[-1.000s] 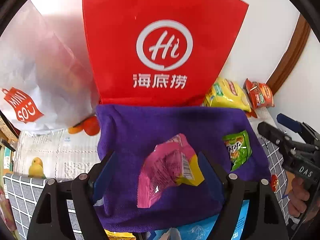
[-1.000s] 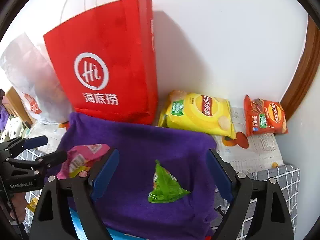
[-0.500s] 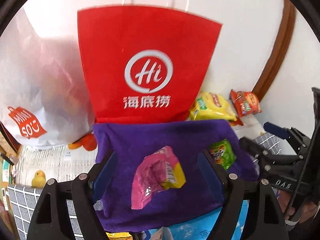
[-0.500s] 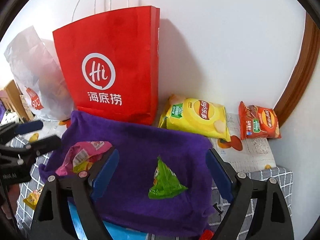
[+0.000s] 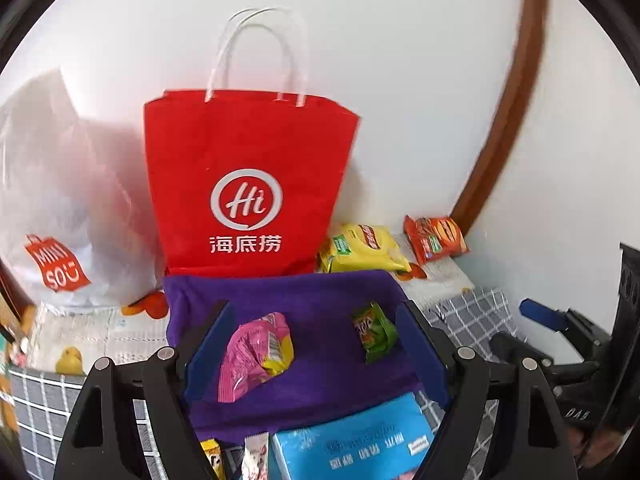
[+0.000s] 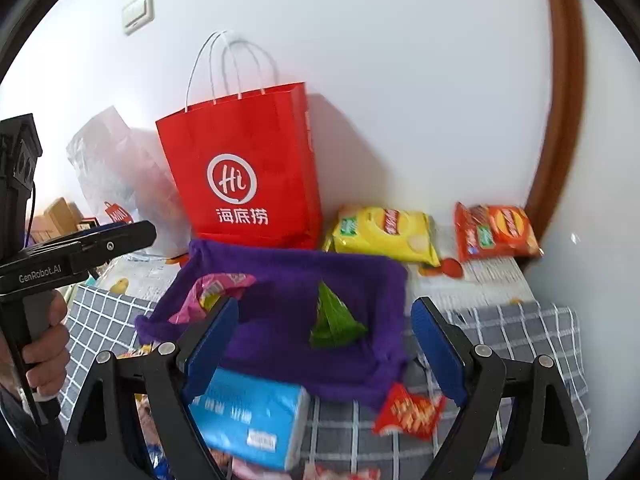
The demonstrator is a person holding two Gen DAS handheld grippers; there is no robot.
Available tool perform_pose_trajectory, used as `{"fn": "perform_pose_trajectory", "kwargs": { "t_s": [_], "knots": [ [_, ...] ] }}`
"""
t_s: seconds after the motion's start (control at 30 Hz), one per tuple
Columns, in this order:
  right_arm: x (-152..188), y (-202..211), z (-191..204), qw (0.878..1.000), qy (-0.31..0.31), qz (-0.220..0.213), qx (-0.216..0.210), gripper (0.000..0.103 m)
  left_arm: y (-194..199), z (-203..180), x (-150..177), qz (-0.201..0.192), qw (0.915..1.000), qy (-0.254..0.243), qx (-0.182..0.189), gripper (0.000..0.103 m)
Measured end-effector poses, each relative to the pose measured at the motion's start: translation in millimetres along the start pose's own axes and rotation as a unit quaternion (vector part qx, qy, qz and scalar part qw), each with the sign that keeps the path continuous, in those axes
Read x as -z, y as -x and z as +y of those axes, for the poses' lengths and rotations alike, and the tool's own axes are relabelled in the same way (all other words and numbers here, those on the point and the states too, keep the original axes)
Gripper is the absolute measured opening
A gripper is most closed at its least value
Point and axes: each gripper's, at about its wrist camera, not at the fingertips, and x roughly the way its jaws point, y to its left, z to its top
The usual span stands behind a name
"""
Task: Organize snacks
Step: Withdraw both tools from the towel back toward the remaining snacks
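With both hand-held grippers, left [image 5: 316, 354] and right [image 6: 324, 350], spread apart and empty, pick one packet, pink [image 5: 256, 354] or green [image 6: 334, 320], off the purple cloth [image 6: 280, 280] squarely by its middle.

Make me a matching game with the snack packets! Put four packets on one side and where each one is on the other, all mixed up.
Things:
1. pink snack packet
2. green snack packet
3. yellow chip bag
4. small red snack packet

Places:
A. on the checked cloth, at the near edge of the purple towel
B. by the wall, right beside the red paper bag
C. on the towel's left part
D. on the towel's right part

Pairs: 1-C, 2-D, 3-B, 4-A
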Motion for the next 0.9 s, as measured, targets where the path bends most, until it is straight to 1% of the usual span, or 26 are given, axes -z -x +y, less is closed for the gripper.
{"fn": "perform_pose_trajectory", "kwargs": {
  "t_s": [0.07, 0.17, 0.27, 0.33, 0.4, 0.5, 0.57, 0.6, 0.67, 0.77, 0.9],
  "knots": [
    [6.4, 6.9, -7.4, 1.0, -0.015, 0.012, 0.013, 0.088, 5.9, -7.0, 5.6, 0.005, 1.0, -0.008, 0.001, 0.081],
    [18.7, 12.0, -18.2, 0.999, -0.033, 0.025, 0.019, 0.088, 14.8, -10.1, 17.4, 0.016, 0.9999, -0.004, 0.003, 0.081],
    [33.4, 13.5, -24.2, 0.998, -0.031, 0.03, 0.044, 0.087, 26.7, -8.3, 32.6, 0.015, 0.9999, 0.005, 0.004, 0.081],
    [44.5, 15.0, -26.5, 0.997, -0.017, 0.033, 0.065, 0.087, 33.1, -7.3, 42.9, 0.018, 0.9998, -0.002, -0.006, 0.081],
    [56.3, 14.8, -27.8, 0.996, -0.006, 0.034, 0.076, 0.084, 37.3, -4.7, 52.0, 0.026, 0.9996, -0.005, -0.013, 0.081],
    [70.4, 8.9, -34.8, 0.995, -0.001, 0.041, 0.096, 0.083, 42.9, -2.0, 64.5, 0.034, 0.9987, -0.01, -0.036, 0.081],
    [81.2, 0.4, -40.8, 0.993, -0.005, 0.056, 0.1, 0.079, 46.0, -0.6, 70.9, 0.041, 0.9983, -0.009, -0.041, 0.081],
    [85.1, -2.4, -43.1, 0.993, -0.01, 0.06, 0.099, 0.077, 46.8, 0.1, 73.0, 0.044, 0.9982, -0.007, -0.04, 0.081],
    [94.6, -8.1, -48.1, 0.993, -0.023, 0.066, 0.095, 0.075, 48.2, 0.6, 76.3, 0.049, 0.9982, -0.002, -0.034, 0.081],
    [105.1, -14.0, -50.8, 0.993, -0.037, 0.071, 0.084, 0.074, 48.8, -0.1, 79.7, 0.054, 0.9983, 0.005, -0.024, 0.081],
    [112.2, -20.1, -51.1, 0.994, -0.052, 0.067, 0.072, 0.074, 50.7, -2.3, 87.1, 0.059, 0.9981, 0.006, -0.016, 0.081]
  ]
}}
